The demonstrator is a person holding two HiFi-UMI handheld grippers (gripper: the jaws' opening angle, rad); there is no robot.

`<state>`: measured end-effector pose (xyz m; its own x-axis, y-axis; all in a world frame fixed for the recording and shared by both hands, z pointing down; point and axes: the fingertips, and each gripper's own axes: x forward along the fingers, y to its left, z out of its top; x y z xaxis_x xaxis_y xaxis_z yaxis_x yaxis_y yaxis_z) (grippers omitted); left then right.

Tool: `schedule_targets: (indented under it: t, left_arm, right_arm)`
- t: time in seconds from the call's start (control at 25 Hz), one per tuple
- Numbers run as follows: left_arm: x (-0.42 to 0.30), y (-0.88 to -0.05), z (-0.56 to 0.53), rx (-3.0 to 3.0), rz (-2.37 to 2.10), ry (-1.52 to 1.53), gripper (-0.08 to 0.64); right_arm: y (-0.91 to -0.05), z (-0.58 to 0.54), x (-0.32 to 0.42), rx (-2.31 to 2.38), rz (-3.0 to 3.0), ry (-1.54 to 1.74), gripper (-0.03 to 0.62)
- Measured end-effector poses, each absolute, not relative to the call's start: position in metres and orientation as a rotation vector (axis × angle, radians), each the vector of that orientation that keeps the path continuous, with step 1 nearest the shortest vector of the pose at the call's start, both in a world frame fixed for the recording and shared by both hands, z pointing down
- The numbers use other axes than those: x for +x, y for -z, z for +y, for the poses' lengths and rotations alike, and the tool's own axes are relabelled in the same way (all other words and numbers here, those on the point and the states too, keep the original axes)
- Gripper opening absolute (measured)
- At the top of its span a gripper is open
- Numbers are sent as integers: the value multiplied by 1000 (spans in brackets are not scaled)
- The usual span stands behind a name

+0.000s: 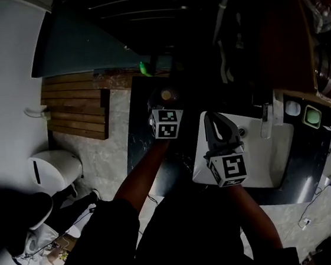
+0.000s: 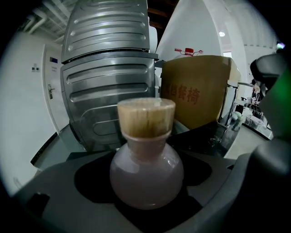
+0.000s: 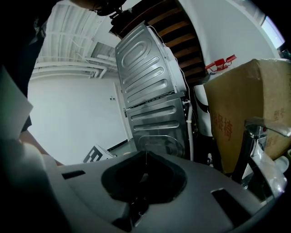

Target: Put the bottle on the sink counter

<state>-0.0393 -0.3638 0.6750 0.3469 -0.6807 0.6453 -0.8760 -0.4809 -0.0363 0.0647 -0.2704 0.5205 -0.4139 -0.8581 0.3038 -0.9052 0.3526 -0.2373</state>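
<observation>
Left gripper fingers closed on the round-bellied pinkish glass bottle with cork stopper. It is upright, at 9 o'clock of the white sink basin, over the dark table. I cannot tell whether it rests there yet. Release remains, I judge. Right gripper fingers together, empty.

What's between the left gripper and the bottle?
Nothing: the left gripper view shows the left gripper with its jaws closed directly on the bottle.
</observation>
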Motion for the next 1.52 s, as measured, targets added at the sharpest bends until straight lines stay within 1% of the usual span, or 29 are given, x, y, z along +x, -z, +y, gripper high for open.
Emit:
schedule_targets:
  t: [0.84, 1.32, 1.52]
  left_arm:
    - [-30, -678, -360, 2338, -1281, -886, 413]
    - [-43, -668, -346, 2337, -1283, -832, 413]
    - [-53, -647, -334, 2338, -1322, -749, 413]
  right_arm:
    - [-512, -248, 50, 1592, -2516, -537, 40]
    - [-496, -216, 46, 1547, -2493, -438, 40]
    - [-489, -203, 42, 1527, -2492, -403, 40]
